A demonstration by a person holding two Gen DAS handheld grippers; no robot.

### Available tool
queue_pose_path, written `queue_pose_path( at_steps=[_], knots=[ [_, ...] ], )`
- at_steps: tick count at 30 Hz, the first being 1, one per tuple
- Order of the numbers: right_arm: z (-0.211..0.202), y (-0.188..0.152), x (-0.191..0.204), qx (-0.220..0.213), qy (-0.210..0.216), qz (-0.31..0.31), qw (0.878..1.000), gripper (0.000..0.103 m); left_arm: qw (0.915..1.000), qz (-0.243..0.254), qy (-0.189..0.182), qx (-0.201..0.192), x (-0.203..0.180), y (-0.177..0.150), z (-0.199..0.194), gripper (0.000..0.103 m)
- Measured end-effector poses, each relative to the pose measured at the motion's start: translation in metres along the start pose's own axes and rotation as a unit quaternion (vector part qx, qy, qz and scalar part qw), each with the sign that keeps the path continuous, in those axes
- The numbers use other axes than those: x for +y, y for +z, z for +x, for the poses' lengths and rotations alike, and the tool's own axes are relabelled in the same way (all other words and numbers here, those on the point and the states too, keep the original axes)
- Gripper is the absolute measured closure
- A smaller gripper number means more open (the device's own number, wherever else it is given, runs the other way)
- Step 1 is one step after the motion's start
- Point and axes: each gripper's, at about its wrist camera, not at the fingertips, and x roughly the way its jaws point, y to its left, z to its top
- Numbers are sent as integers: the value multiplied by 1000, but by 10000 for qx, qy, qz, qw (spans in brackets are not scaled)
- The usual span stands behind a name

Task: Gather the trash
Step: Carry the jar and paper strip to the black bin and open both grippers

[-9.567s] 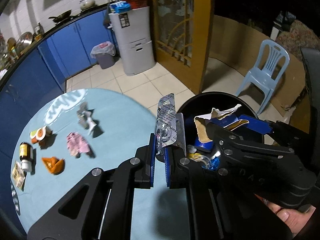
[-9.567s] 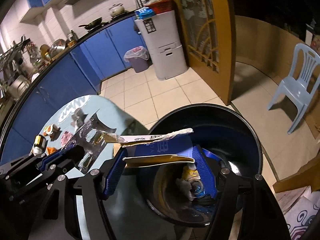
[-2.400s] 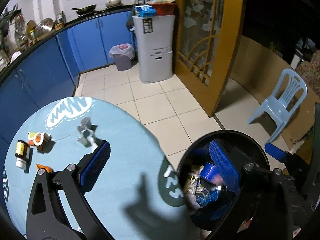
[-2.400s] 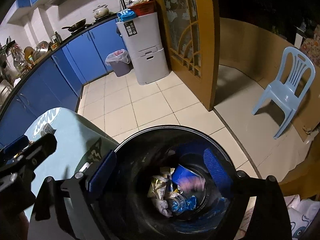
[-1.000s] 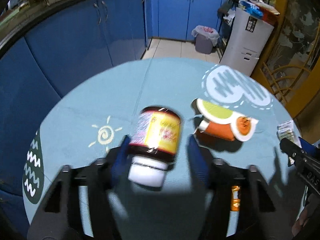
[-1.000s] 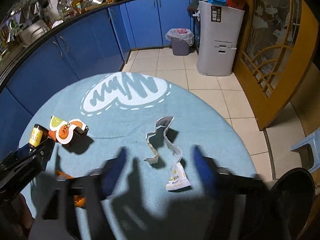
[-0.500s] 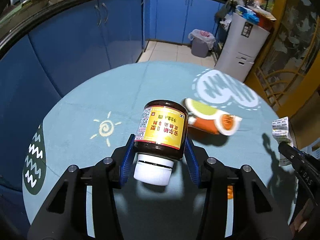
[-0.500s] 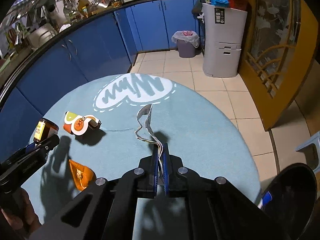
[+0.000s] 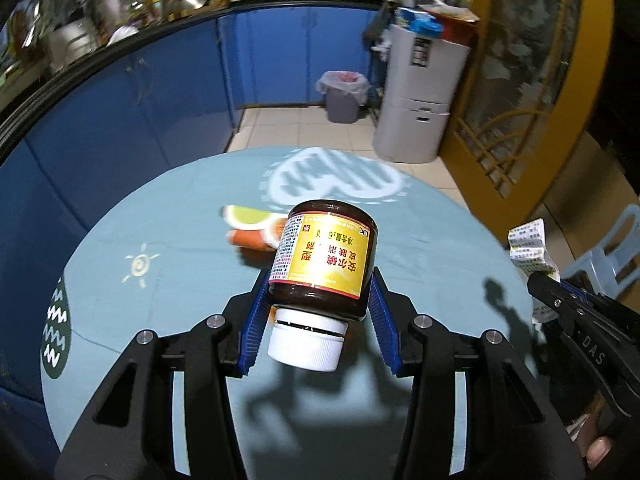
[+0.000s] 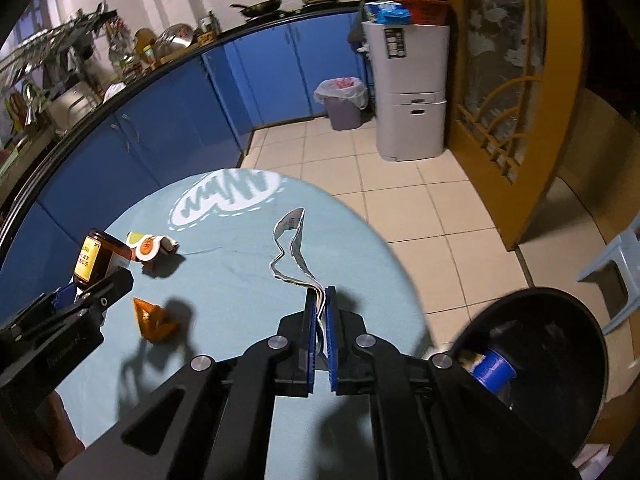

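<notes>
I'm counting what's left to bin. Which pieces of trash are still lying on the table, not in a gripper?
Two: the orange-and-white wrapper and the orange crumpled scrap. The brown bottle and the paper strip are each clamped in a gripper.

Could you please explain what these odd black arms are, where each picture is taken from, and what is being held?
No robot here: a person carries a two-finger gripper in each hand, with a fisheye camera on each looking along its fingers. In the left camera's picture, the left gripper clamps a brown medicine bottle with a yellow label, white cap toward the camera. In the right camera's picture, the right gripper has just closed on a crumpled paper leaflet. On the round blue table lie an orange wrapper and an orange-and-white carton. The black trash bin stands beside the table.
</notes>
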Motion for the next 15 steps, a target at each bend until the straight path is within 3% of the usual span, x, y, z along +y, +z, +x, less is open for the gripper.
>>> queue_pose_path(
  at_steps=[15],
  knots=[
    [-37,-19,-77,-244,-263,593,9976,98,9950,893,-433,-74,-107,-8,-13,55]
  ],
)
